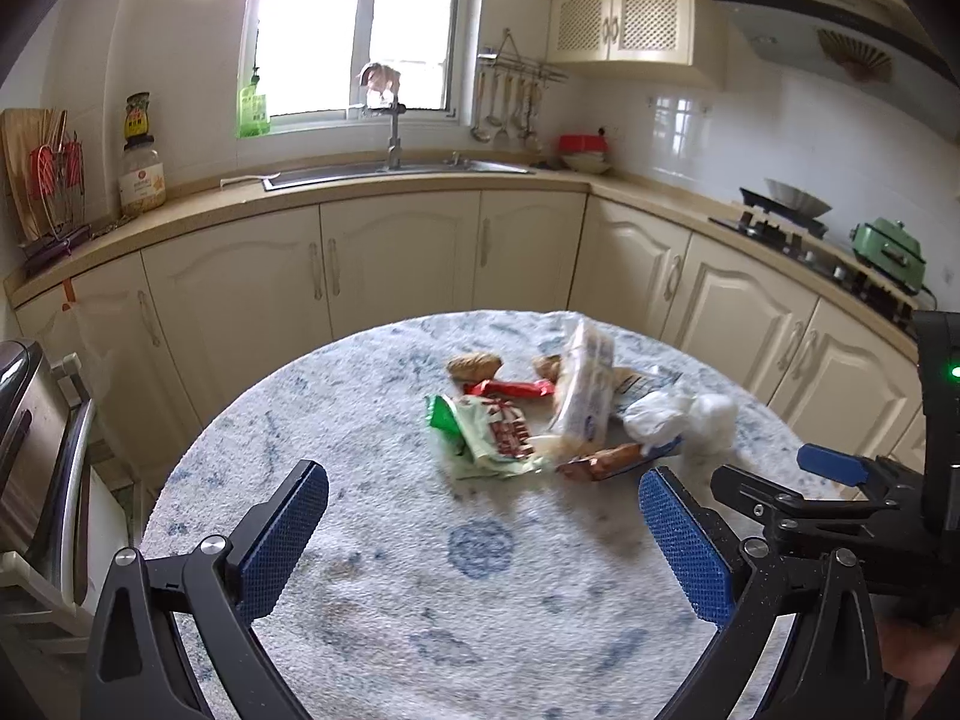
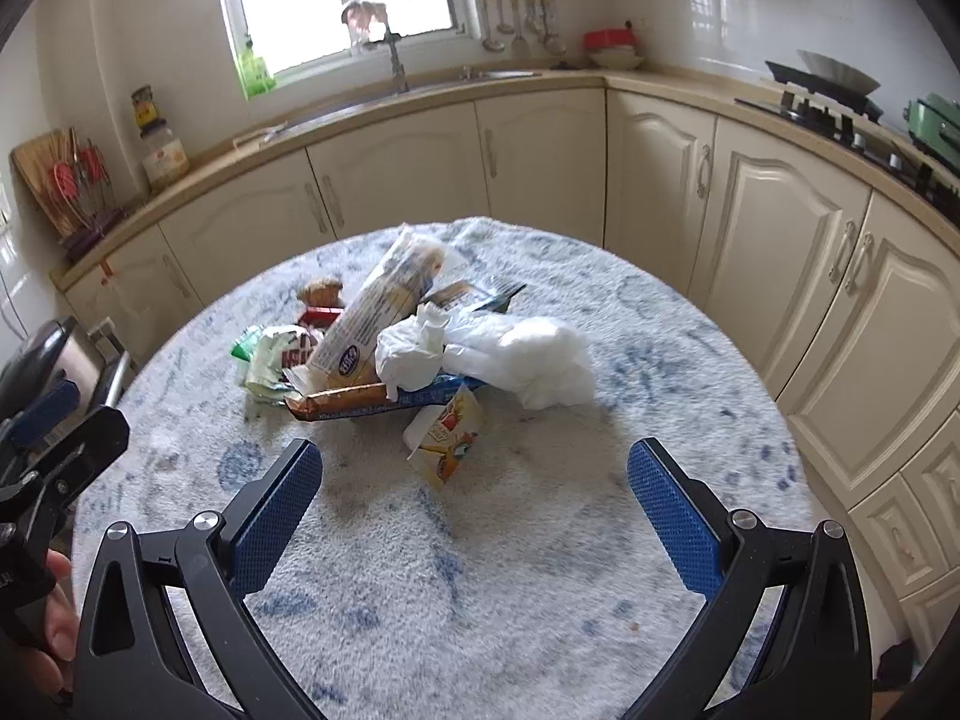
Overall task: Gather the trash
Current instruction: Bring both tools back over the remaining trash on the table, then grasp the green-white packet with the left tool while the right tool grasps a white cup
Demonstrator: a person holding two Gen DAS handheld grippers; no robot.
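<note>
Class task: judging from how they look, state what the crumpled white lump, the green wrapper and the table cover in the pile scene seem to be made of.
Crumpled white lump: probably thin plastic film or tissue; soft, translucent folds, matte.
Green wrapper: likely glossy printed plastic film; it creases sharply and catches light.
Table cover: apparently textile, fuzzy pile with a faded blue pattern, no sheen.

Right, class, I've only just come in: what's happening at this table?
A person holds a two-finger gripper in each hand over a round table with a blue-and-white cover. Both the left gripper and the right gripper are open and empty, short of a pile of trash at the table's middle: a green wrapper, a tall cracker packet, crumpled white plastic and a small yellow packet. Nothing has been picked up yet.
</note>
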